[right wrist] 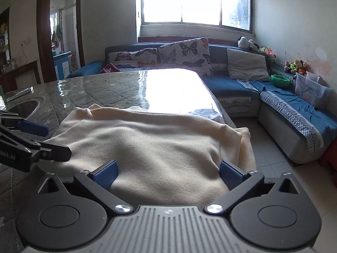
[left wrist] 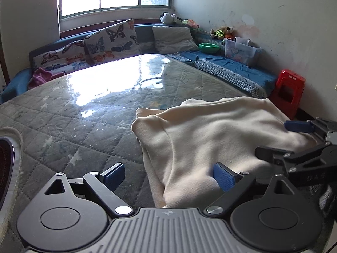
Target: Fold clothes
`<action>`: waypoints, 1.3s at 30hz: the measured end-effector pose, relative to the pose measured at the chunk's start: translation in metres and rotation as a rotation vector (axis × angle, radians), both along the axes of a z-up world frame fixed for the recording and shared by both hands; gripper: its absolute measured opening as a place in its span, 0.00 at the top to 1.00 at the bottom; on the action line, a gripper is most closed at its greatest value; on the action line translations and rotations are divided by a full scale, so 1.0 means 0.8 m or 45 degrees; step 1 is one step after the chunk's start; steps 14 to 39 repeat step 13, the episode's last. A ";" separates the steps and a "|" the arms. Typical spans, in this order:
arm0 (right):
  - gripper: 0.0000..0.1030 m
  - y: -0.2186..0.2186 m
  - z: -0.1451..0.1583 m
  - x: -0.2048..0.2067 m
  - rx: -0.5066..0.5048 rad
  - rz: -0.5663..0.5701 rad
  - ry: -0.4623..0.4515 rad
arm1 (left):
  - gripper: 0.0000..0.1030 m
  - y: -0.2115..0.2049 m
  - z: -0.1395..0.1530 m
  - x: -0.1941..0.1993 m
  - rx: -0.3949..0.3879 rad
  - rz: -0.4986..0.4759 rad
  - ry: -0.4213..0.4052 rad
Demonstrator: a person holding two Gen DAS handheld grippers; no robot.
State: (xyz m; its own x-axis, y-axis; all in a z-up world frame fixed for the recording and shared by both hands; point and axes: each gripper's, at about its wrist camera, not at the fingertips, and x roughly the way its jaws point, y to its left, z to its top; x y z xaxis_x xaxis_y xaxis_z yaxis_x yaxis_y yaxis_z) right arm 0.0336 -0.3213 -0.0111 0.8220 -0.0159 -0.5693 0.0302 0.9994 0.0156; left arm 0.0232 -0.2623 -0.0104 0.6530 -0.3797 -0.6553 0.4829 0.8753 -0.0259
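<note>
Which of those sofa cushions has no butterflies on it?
The plain grey cushion, nearest the corner with the soft toys. The two butterfly cushions left of it are patterned.

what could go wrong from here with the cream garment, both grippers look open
1. The garment reaches the table's right edge, one corner hanging past it; a tug that way could slide it onto the floor.
2. The left gripper and right gripper stand wide open with bunched cloth between the fingers; closing now may pinch several layers and spoil the fold.
3. The grippers sit close together and could collide.
</note>
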 end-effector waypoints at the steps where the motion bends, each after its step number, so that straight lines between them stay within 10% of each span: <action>1: 0.00 0.000 0.000 0.000 0.002 0.000 0.000 | 0.05 0.002 -0.001 0.000 -0.001 0.002 -0.002; 39: 0.00 0.001 0.007 -0.008 -0.023 0.002 -0.031 | 0.03 0.005 0.012 -0.018 0.057 -0.046 -0.090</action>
